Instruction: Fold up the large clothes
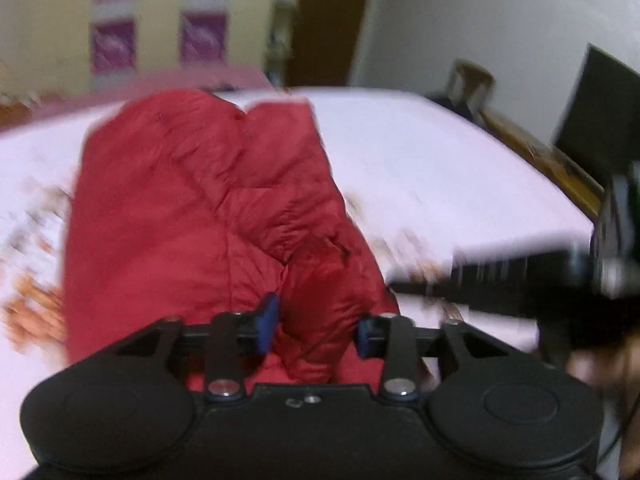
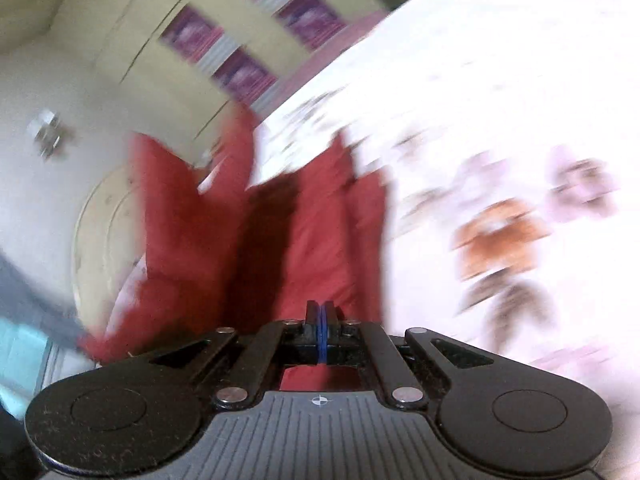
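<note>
A red padded jacket (image 1: 192, 216) lies on the pale pink printed bed sheet (image 1: 420, 168). My left gripper (image 1: 316, 330) is open, its blue pads on either side of a raised fold at the jacket's near edge. The other gripper (image 1: 520, 280) shows blurred at the right of the left wrist view. In the tilted, blurred right wrist view my right gripper (image 2: 322, 330) has its pads pressed together, with the red jacket (image 2: 304, 224) right in front of them. I cannot tell whether cloth is pinched between them.
A cream wardrobe with purple panels (image 1: 160, 36) and a brown door (image 1: 328, 20) stand behind the bed. A dark screen (image 1: 600, 112) and the wooden bed edge (image 1: 544, 160) are at the right. The sheet (image 2: 500, 100) carries orange and brown prints.
</note>
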`<action>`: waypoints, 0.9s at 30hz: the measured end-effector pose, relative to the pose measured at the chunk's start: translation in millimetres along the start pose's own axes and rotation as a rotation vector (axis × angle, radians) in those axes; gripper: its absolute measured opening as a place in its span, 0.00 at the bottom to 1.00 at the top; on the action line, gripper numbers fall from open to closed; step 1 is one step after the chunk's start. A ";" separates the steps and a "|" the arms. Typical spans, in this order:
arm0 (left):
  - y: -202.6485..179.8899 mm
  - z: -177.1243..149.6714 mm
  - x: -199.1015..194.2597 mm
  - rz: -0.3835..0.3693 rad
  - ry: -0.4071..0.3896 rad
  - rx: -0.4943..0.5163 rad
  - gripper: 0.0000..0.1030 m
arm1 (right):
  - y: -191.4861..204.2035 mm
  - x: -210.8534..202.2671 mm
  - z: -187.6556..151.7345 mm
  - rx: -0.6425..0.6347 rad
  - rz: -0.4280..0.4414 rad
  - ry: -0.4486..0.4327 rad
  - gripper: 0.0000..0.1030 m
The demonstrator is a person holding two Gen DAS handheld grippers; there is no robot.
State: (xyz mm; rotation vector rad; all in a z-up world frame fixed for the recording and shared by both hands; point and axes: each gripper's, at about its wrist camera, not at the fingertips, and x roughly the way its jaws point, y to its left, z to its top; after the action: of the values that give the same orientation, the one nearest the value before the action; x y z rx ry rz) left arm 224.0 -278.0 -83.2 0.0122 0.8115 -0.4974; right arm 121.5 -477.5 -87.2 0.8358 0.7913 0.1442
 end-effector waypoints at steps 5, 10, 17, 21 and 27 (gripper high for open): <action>28.5 -0.1 -44.5 -0.181 -0.088 -0.174 0.78 | 9.7 -24.0 24.5 -0.082 0.073 -0.105 0.76; 95.6 12.3 -71.4 -0.063 -0.239 -0.286 0.43 | 42.7 5.5 44.8 -0.174 0.162 -0.055 0.52; 189.6 7.8 -27.4 0.003 -0.168 -0.498 0.41 | 46.6 74.3 68.6 -0.151 0.111 0.071 0.52; 194.4 -2.3 -7.7 -0.045 -0.112 -0.489 0.39 | 32.9 76.1 60.5 -0.103 0.064 0.117 0.72; 194.2 3.8 6.0 -0.097 -0.077 -0.463 0.39 | 22.0 100.4 56.1 -0.008 0.110 0.194 0.63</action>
State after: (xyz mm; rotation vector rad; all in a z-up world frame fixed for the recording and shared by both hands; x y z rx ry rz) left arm 313.7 -109.3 -119.0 -0.4724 0.8384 -0.3890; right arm 235.0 -455.7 -106.0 0.8665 0.9261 0.3292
